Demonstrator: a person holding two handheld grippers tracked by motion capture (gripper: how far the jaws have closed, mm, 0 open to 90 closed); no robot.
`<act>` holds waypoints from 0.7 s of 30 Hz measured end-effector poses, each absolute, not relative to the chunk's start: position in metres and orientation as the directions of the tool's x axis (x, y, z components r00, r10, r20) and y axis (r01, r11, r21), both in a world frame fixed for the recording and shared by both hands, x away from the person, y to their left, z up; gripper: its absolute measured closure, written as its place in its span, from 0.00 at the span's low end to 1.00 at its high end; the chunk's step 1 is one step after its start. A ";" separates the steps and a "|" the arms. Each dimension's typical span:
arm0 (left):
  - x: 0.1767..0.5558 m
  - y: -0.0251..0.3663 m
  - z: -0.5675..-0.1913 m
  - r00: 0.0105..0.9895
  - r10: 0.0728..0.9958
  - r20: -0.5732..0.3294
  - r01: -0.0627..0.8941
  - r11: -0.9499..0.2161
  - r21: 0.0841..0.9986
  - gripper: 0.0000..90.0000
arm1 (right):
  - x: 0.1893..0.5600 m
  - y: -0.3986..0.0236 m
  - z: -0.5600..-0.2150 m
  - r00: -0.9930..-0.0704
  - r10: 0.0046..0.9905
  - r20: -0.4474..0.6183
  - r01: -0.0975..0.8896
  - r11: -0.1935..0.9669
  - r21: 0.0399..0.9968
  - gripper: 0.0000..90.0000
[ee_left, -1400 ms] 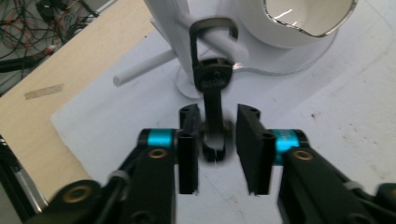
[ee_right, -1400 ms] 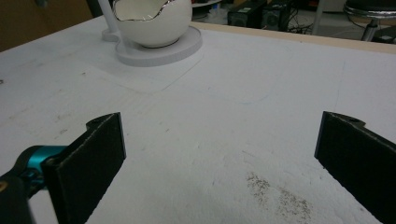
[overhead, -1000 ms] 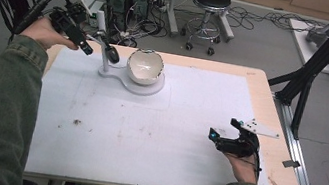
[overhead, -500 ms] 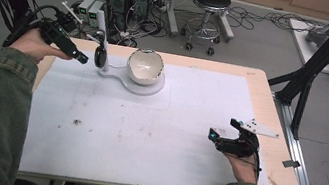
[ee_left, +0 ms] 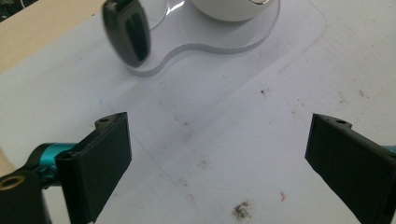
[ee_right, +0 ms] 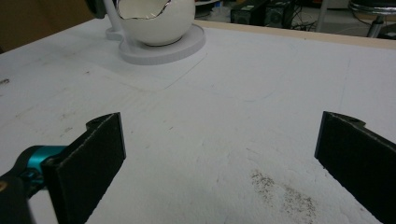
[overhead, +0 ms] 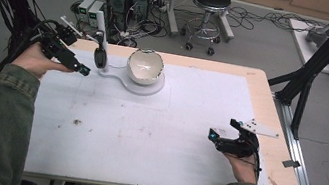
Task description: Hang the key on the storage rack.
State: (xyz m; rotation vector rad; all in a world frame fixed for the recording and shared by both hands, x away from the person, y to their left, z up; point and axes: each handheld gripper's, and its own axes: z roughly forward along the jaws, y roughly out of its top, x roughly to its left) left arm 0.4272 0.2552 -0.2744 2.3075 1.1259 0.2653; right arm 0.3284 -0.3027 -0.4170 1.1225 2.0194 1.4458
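Both pairs of fingers were held wide apart, nothing gripped. The left gripper was seen near the dark paddle beside the egg-shaped bowl; a careless advance might have toppled either.

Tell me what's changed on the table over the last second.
The left tool, jaws open and holding nothing, drew back from the black paddle on the stand toward the table's left edge, then eased slightly back toward it. The right tool, the egg-shaped white bowl and its white base stayed put. Nothing was grasped or released.
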 end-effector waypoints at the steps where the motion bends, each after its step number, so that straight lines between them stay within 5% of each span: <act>1: 0.426 0.254 -0.277 0.632 0.772 -0.066 0.664 -0.496 0.560 0.07 | 0.328 -0.303 -0.417 -0.588 0.799 0.125 0.375 0.133 0.917 0.01; 21: 0.401 0.251 -0.326 0.599 0.794 -0.104 0.674 -0.430 0.601 0.02 | 0.329 -0.303 -0.417 -0.592 0.798 0.117 0.370 0.140 0.918 0.01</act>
